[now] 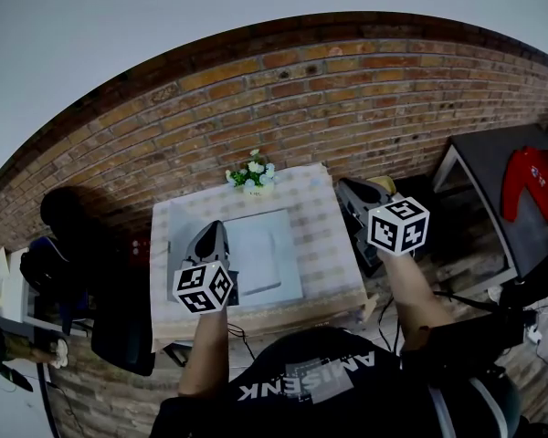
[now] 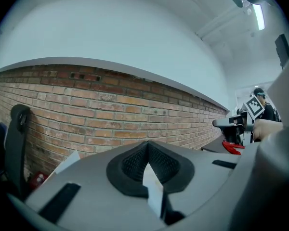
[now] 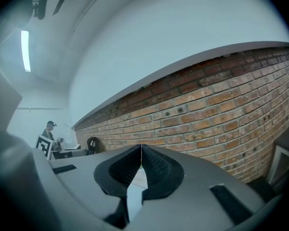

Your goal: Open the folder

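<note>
A: Jaws?
B: Both closed, empty. Left gripper (image 1: 214,233) over the near left edge of the flat pale grey folder (image 1: 263,249).
A: Right gripper (image 1: 349,191)?
B: Off the checked-cloth bench's (image 1: 324,245) right side.

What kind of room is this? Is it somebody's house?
Probably an indoor workroom or studio, not clearly a home: a brick wall, a small table with a checked cloth, a grey folder and flowers, and a strip light on the ceiling.
</note>
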The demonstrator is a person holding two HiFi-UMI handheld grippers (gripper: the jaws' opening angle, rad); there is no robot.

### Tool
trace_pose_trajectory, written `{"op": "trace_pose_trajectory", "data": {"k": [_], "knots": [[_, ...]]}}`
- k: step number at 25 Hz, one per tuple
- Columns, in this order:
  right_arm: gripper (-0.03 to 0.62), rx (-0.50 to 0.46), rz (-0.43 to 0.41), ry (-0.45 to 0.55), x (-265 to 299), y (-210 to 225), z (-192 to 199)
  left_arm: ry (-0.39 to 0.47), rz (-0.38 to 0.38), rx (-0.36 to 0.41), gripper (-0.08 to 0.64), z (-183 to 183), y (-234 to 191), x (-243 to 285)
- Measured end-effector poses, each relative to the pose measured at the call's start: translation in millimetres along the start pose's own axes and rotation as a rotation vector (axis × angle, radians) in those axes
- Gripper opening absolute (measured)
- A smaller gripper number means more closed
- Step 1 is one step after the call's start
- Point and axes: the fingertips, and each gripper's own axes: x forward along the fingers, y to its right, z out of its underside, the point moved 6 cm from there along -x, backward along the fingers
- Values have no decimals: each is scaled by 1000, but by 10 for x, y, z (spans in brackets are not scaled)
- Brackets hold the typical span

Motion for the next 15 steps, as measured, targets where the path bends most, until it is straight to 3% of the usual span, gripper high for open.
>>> {"op": "trace_pose_trajectory", "data": {"k": [15], "knots": [[41,-43,1,6,-14,-81,-53,22,-8,14,12,-67,-27,-57]]}}
